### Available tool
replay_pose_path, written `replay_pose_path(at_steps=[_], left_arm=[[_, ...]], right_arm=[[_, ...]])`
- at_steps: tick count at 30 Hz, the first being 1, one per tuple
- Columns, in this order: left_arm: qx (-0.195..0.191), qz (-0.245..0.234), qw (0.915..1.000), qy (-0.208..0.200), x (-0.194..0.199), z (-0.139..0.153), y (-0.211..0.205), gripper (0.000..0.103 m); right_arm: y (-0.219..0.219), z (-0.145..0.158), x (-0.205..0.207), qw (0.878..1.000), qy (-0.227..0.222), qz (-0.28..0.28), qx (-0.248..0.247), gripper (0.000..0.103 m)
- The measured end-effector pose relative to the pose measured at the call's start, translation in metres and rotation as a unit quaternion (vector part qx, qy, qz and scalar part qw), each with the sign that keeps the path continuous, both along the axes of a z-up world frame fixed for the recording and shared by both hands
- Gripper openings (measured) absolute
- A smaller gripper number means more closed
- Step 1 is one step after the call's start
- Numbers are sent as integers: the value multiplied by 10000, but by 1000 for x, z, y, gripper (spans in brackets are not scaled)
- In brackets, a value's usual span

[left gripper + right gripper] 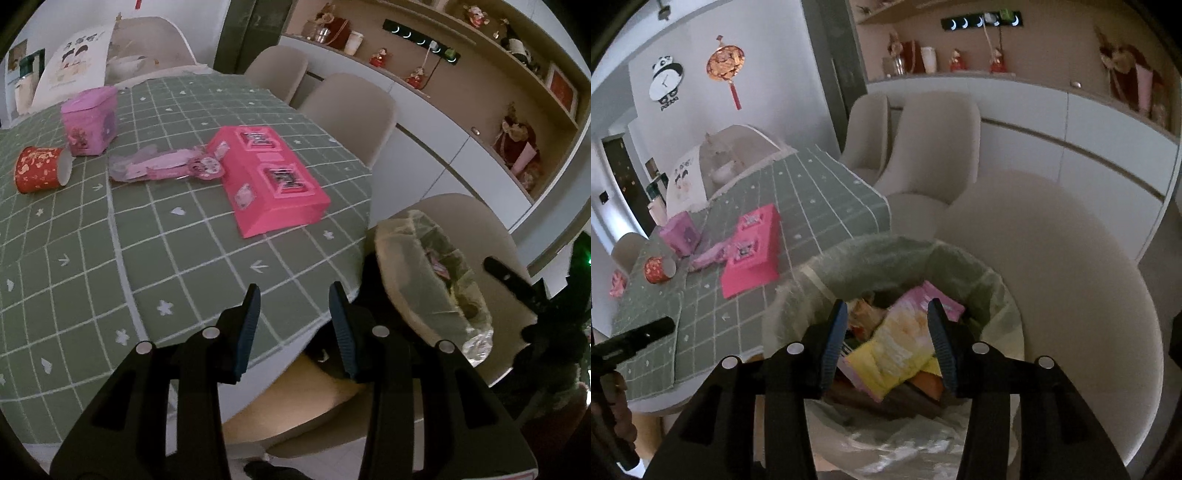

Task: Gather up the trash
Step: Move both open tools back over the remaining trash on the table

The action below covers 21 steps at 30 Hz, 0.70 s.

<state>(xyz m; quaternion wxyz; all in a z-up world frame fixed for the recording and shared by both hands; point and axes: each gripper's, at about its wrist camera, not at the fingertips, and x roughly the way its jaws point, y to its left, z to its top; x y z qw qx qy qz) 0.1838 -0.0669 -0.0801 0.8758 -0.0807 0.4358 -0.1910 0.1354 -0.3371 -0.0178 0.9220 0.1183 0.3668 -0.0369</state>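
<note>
While the right gripper (886, 339) hangs parted and empty over the lined trash bin (849, 254) holding a yellow wrapper (894, 354), the left gripper (293, 325), half open, empty, overlooks the table (147, 258): pink box (266, 177), purple box (90, 122), red cup (40, 170), chairs (347, 110) beyond.

This is a home dining room. A bench (155, 236) under a green checked cloth stands ringed by beige padded chairs (347, 110). Along the right wall, white cabinets (1071, 122) sit beneath open shelves (461, 74) of red figurines and a bouquet. On the far white wall hang a panda clock (666, 83) and a red tasselled ornament (726, 66). A lined trash bin (905, 251) sits on the near chair.
</note>
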Motion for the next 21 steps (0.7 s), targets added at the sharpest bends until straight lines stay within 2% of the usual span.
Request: replay_pose_path(at_steps=[7,11,15,19,21], left_arm=[[84,126,9999,1,19,-10,38,37],[66,264,9996,-78,44,-14,76,37],[129,315,9994,-10,81,-21,109,37],[161,-199,9997,-51,122,-24,120,37],[222,-722,9970,-186,139,-20,111,37]], right_arm=[[31,9,16,9998,-97,118,131,43],[61,10,31,9993,-161,279,187,43],[96,-1,49,9989,-17,368,297,43],[122,-10,60,9984,147,419,342,43],[128,-9,64,9986,163,372,343,43]])
